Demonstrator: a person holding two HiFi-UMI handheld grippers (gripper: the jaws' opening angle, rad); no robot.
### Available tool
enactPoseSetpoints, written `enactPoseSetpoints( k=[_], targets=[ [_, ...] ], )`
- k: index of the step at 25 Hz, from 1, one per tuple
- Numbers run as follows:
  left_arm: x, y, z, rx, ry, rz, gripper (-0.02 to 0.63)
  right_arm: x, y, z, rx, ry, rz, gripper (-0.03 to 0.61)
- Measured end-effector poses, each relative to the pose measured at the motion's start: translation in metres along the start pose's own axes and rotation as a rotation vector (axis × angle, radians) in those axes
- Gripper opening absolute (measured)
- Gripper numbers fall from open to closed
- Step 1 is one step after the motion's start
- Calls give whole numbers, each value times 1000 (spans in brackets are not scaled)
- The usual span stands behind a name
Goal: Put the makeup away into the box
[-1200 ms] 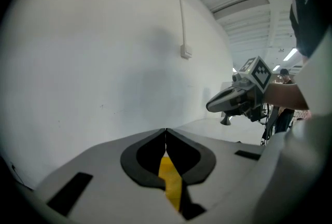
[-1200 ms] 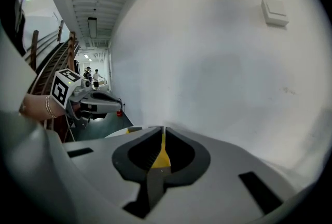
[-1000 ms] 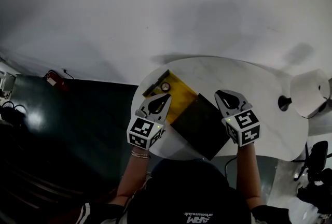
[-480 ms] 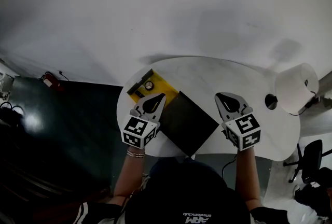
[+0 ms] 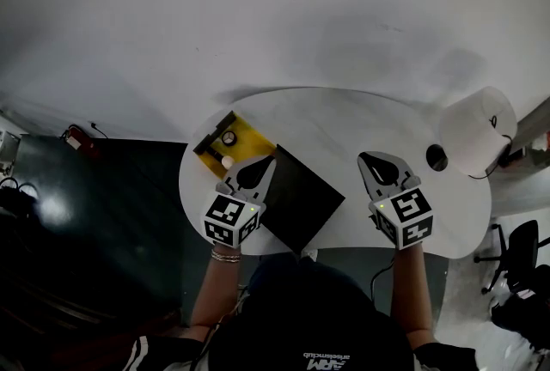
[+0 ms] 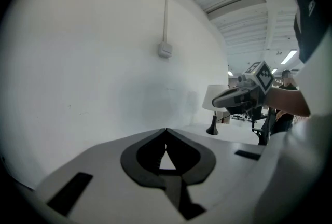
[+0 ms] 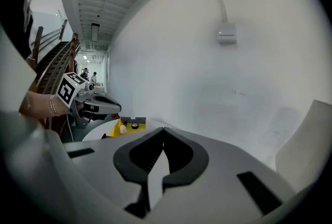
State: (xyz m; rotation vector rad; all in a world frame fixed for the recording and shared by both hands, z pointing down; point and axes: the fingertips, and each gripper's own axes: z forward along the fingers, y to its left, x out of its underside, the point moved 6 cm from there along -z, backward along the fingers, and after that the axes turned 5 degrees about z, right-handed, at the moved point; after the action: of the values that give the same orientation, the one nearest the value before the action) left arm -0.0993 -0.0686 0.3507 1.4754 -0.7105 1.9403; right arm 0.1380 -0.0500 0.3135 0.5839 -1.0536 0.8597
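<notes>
Small dark round pot (image 5: 228,137) and small white piece (image 5: 226,161) of makeup lie on the open yellow box (image 5: 247,140) at the white round counter's (image 5: 344,124) left edge. A flat black square panel (image 5: 299,197) touches the box's right side, probably its lid set off so items can go in. Left gripper (image 5: 268,163) hovers at the box's near corner and right gripper (image 5: 368,160) is well right of it, both jaws together and empty; no label legible.

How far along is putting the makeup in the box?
Looks done: two small items lie in the yellow box, no loose makeup elsewhere on the table. In hand: nothing, left hand-held gripper and right hand-held gripper are shut, empty. Left: perhaps the black panel beside the box, if it's a lid.
</notes>
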Motion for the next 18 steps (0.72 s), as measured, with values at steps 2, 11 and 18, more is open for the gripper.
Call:
enactPoseSetpoints(
  k=[2, 11, 18],
  targets=[
    [-2, -1, 1, 11, -1, 2, 17, 2, -1, -3, 11, 0, 7, 18],
    [-10, 14, 0, 46, -3, 25, 17, -4, 8, -4, 49, -17, 31, 18],
    [-19, 29, 3, 83, -4, 44, 17, -18, 15, 0, 73, -36, 39, 18]
  ],
)
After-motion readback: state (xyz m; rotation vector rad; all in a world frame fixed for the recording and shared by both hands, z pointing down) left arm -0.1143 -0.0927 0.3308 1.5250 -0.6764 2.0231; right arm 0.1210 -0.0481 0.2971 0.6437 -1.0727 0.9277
